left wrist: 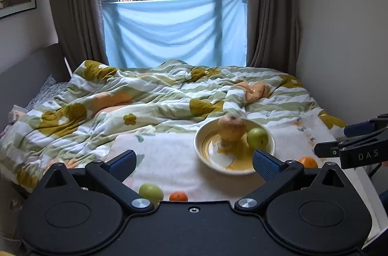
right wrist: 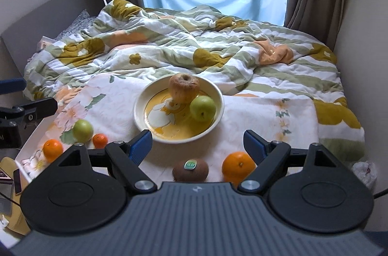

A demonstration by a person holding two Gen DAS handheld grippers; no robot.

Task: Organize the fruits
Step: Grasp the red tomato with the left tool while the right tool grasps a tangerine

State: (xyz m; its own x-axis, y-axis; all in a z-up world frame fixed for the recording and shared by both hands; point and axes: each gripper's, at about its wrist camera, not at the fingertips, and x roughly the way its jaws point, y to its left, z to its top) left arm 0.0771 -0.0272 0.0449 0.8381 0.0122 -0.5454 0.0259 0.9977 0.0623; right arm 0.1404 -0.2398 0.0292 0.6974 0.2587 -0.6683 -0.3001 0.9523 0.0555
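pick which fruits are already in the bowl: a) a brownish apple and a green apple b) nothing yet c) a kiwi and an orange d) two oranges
a: the bowl holds a brownish apple and a green apple, while the kiwi and the oranges, such as the large orange, lie outside it on the cloth.

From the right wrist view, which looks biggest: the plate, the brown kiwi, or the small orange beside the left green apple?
1. Yellow-patterned ceramic plate
2. Brown stickered kiwi, though nearness inflates it
3. Small round orange
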